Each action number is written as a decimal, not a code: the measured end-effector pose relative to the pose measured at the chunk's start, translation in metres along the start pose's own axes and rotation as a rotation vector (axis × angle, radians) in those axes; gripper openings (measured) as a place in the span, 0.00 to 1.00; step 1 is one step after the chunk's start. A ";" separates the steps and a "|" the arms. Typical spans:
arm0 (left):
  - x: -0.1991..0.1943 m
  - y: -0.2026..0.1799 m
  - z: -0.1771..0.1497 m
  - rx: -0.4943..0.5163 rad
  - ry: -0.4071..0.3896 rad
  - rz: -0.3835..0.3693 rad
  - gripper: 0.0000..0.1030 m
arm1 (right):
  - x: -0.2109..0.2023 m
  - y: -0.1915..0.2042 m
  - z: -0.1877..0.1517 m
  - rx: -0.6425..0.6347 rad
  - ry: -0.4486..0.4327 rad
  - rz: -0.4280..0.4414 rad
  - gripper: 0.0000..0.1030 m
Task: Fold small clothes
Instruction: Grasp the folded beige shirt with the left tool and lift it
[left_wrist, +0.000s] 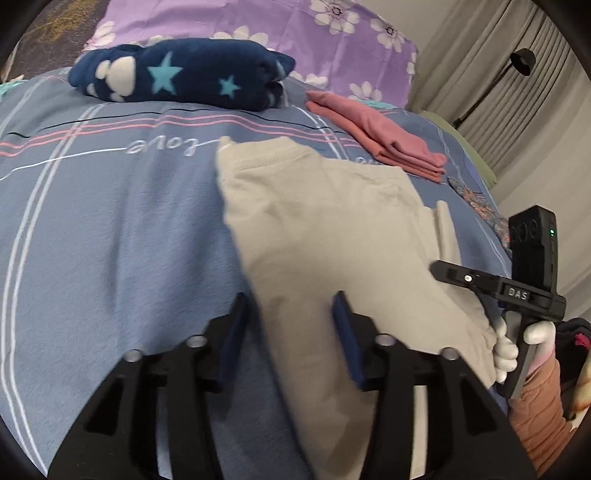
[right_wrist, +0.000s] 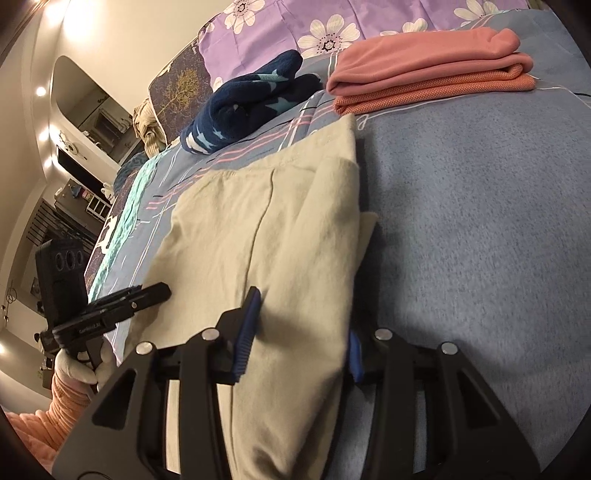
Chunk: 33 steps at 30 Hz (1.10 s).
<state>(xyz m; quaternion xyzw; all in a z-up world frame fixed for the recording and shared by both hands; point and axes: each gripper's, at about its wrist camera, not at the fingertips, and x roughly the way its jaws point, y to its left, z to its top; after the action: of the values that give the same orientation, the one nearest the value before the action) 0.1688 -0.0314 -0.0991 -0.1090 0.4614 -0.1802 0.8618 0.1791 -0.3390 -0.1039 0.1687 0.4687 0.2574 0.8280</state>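
Note:
A beige garment (left_wrist: 325, 221) lies folded lengthwise on the blue striped bed cover (left_wrist: 110, 221). In the left wrist view its near left edge runs up between the jaws of my left gripper (left_wrist: 290, 328); a strip of bed cover shows between the left pad and the cloth, so this gripper is open. In the right wrist view the beige garment (right_wrist: 266, 229) fills the gap of my right gripper (right_wrist: 301, 339), covering part of the right pad; it is shut on the cloth's near right part.
A dark blue fleece with stars (left_wrist: 177, 74) and a folded pink stack (left_wrist: 388, 144) lie at the far side, before a purple flowered pillow (left_wrist: 258, 22). A white-gloved hand (left_wrist: 506, 350) holds the other tool at the right. Curtains (left_wrist: 498, 74) hang beyond the bed.

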 end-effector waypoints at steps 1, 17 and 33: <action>-0.001 0.001 -0.002 0.001 0.002 -0.006 0.51 | -0.001 0.000 -0.001 -0.003 -0.002 0.002 0.40; -0.020 -0.030 0.011 0.018 -0.113 -0.064 0.18 | -0.024 0.050 -0.003 -0.145 -0.133 -0.140 0.15; -0.105 -0.148 0.060 0.293 -0.287 -0.065 0.18 | -0.158 0.098 0.013 -0.273 -0.458 -0.203 0.15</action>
<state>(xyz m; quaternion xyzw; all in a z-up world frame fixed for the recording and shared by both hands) 0.1347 -0.1222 0.0656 -0.0220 0.2992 -0.2557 0.9190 0.0963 -0.3524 0.0624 0.0615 0.2447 0.1891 0.9490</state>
